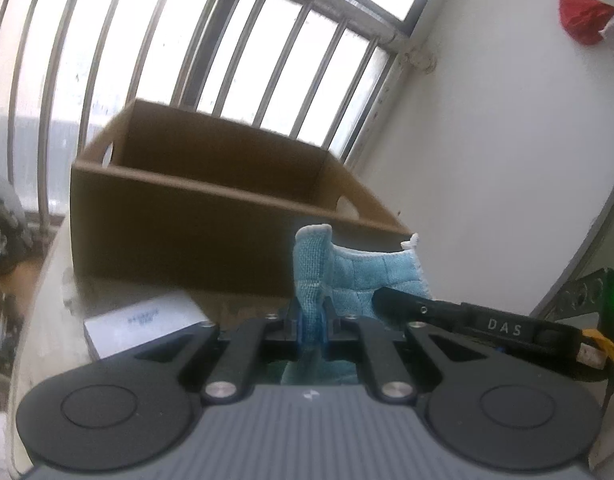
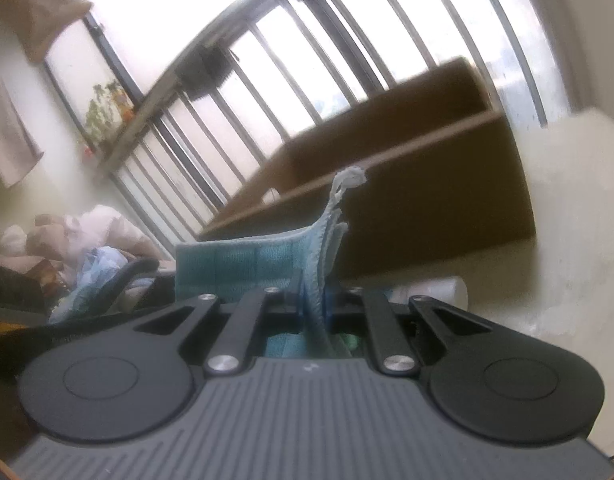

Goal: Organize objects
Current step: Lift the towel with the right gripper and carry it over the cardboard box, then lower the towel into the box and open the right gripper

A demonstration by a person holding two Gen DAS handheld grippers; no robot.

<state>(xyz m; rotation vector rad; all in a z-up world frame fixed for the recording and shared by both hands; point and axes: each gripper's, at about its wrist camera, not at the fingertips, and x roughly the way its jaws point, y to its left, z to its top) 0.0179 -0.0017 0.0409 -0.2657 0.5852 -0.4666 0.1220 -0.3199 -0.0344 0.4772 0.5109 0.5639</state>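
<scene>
We hold the soft, light blue quilted cloth (image 1: 363, 276) by its edges, left tool (image 1: 310, 312) and right tool (image 2: 315, 296) both clenched on it, before the open brown cardboard box (image 1: 179, 224).

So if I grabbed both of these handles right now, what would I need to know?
Left gripper: shut on one edge of the blue cloth.
Right gripper: shut on another edge of the same cloth, which stretches between the two.
Cardboard box: open-topped, standing just behind the cloth on the table, in front of the barred window.
A small white box lies on the table left of the cloth.
Done: the cloth is gripped at both ends.
Left: probably put it in the cardboard box, then see to the small white box.
</scene>
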